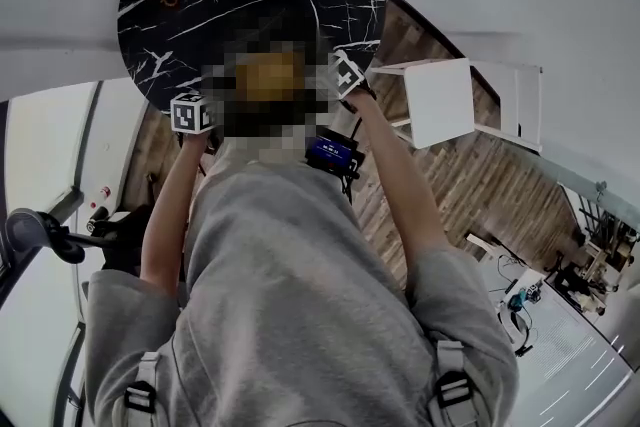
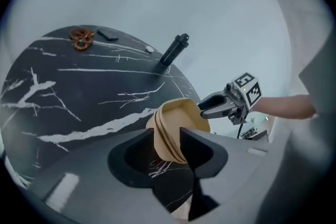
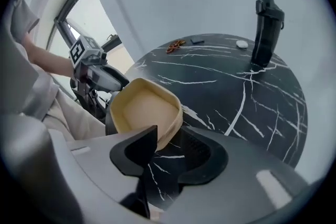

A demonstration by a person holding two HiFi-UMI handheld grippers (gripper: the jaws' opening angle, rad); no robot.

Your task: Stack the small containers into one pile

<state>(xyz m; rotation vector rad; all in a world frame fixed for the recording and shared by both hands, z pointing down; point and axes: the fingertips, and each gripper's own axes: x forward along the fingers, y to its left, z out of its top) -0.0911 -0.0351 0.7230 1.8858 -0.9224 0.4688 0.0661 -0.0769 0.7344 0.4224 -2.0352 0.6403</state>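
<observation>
Plainly left gripper (image 2: 167, 139) jaws wide, containers (image 2: 178, 115) between; right gripper (image 3: 169, 136) likewise.

Grey T-shirt (image 1: 300, 295), shoulder straps (image 1: 449, 365), grey hand-held gripper (image 2: 201, 106), marker cube (image 2: 248, 88)

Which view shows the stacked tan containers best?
The left gripper view: the containers show their nested rims side-on between its jaws. The right gripper view shows only the top one's inside; the head view does not show them.

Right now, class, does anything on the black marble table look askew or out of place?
Yes: the stack of tan containers is tilted steeply onto its side by the edge of the table, its open top facing sideways instead of up. The black bottle farther back stands upright and looks normal.
</observation>
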